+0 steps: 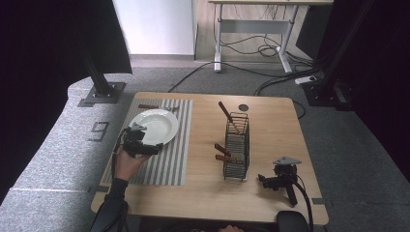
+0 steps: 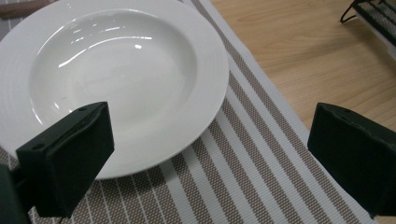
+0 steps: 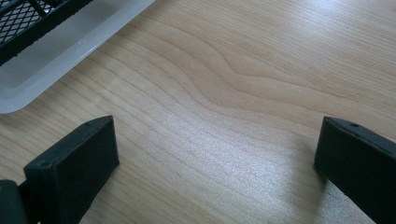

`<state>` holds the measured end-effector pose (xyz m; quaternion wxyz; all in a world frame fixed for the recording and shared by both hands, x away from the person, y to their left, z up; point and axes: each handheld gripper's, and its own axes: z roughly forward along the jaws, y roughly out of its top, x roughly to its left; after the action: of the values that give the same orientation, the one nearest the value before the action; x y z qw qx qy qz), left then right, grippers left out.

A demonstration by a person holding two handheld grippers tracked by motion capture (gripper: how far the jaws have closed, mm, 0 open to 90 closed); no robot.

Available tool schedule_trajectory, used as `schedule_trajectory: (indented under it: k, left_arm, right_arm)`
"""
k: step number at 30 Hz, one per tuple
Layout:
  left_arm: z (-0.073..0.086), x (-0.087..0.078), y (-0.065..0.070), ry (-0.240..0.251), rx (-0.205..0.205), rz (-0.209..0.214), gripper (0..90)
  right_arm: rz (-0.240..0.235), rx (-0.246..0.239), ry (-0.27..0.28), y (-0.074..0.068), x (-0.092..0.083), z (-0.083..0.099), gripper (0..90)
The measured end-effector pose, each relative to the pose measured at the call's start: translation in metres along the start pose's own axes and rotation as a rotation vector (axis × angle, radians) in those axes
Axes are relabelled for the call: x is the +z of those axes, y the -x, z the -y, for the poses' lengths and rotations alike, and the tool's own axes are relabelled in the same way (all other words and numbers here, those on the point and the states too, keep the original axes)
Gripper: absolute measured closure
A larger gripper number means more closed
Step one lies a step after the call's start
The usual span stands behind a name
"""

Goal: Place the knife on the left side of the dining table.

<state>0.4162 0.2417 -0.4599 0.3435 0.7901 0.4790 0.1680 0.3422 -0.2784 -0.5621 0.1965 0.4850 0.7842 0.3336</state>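
My left hand (image 1: 126, 162) reaches in from the table's (image 1: 270, 193) near left corner, holding the left gripper (image 2: 205, 154), jaws apart, over the plate's (image 2: 116, 79) near rim on the striped mat (image 2: 243, 163). The right gripper (image 3: 215, 163) rests near the near right corner beside the wire rack (image 1: 237, 147), jaws apart on nothing.

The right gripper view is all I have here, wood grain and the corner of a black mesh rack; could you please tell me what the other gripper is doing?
Observer: The left gripper is held in a hand over a white plate, jaws open.
Operator: Thank you. What does the plate rest on?
Observer: A striped placemat, on the table's left half.
Operator: Is anything in the rack?
Observer: Yes, brown-handled utensils stand in the rack; which kind I cannot tell.
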Motion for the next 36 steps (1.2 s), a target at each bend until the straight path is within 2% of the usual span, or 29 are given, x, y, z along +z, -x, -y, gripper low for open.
schedule_trajectory:
  k: [11,17,36]
  left_arm:
    - [-0.026,0.002,0.009,0.010,-0.001,0.018,0.8]
    - [-0.035,0.003,0.013,0.013,0.006,0.028,1.2]
    - [-0.083,0.012,0.036,0.046,0.022,0.080,2.7]
  right_arm:
    - [0.000,0.000,0.000,0.000,0.000,0.000,0.0]
    - [0.000,0.000,-0.002,0.000,0.000,0.000,0.0]
    - [0.000,0.000,-0.002,0.000,0.000,0.000,0.0]
